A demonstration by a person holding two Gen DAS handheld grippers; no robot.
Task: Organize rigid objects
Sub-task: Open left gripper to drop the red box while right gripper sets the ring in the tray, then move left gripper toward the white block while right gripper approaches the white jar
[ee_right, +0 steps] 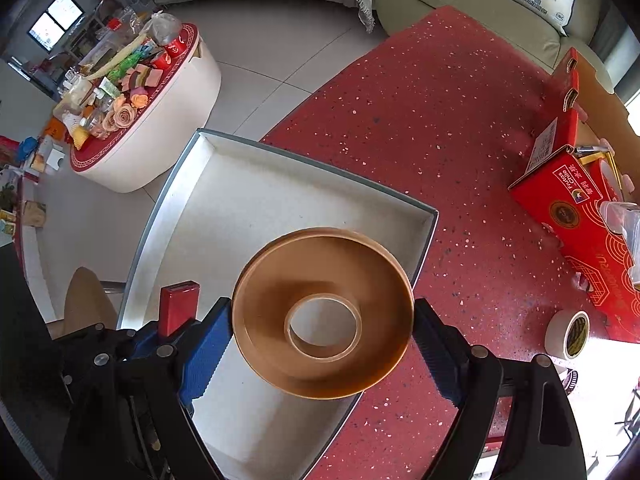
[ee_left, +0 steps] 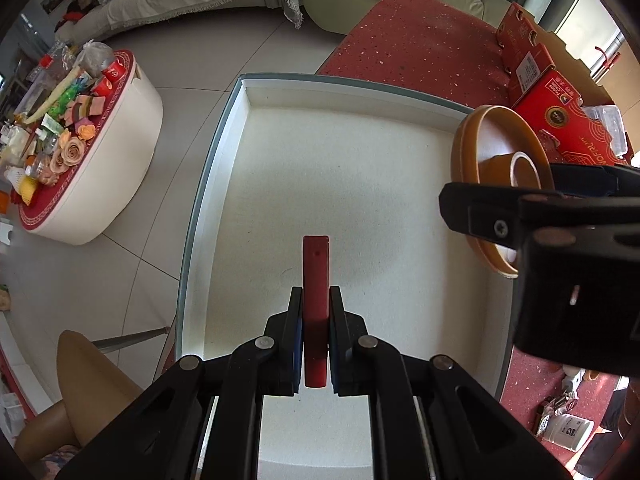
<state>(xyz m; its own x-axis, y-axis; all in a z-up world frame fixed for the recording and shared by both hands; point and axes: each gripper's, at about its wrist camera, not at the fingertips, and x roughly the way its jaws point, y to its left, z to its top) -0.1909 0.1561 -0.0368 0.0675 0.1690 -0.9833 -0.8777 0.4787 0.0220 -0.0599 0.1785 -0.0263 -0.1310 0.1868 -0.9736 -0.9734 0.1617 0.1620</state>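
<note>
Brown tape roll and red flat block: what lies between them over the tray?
In the right wrist view, only the right gripper's blue left finger stands between the brown tape roll and red flat block, above bare white tray floor.

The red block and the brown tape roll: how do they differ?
The red block is a slim, straight bar; the tape roll is a wide brown ring with a hole.
The block sits between nearly shut jaws of the left gripper; the roll spreads the right gripper wide.
The block hangs above the tray floor; the roll overhangs the tray's edge.
Both are held above the tray.
</note>
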